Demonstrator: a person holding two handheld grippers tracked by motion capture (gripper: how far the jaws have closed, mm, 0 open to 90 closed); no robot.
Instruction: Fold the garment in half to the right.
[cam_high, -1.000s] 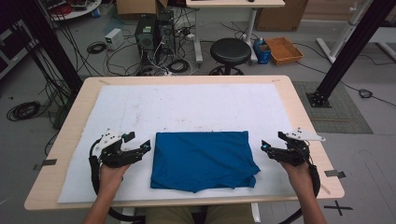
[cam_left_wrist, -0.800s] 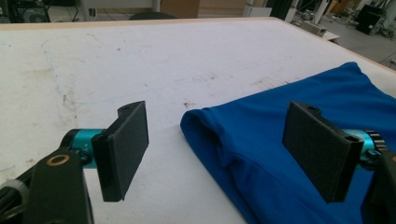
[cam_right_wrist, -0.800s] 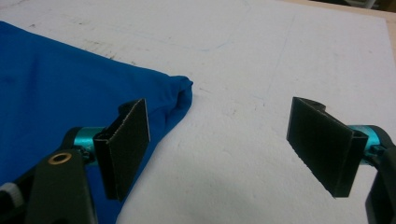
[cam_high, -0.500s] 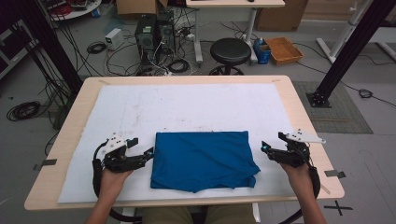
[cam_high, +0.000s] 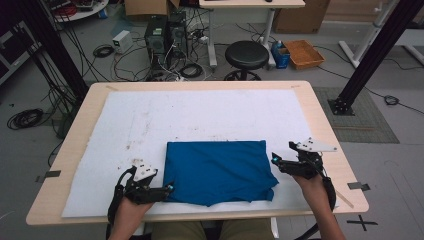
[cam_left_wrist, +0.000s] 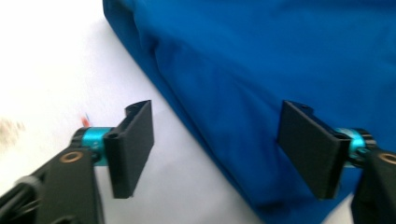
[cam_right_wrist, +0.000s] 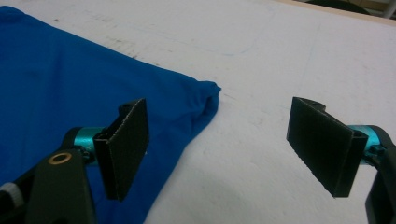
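Observation:
A folded blue cloth lies flat on the white mat, near the table's front edge. My left gripper is low at the cloth's near left corner. In the left gripper view its jaws stand open astride the cloth's folded edge. They have just been closing a little, and the pads do not press on the fabric. My right gripper sits at the cloth's right edge, open. The cloth's corner lies beside its left fingertip, untouched.
The mat covers most of the wooden table, with free room behind the cloth. On the floor beyond stand a black stool, computer towers, a brown box and cables. A black frame post rises at the right.
My left gripper has moved toward the table's front edge and rightward, down to the cloth's near left corner. The right gripper and the cloth have stayed put.

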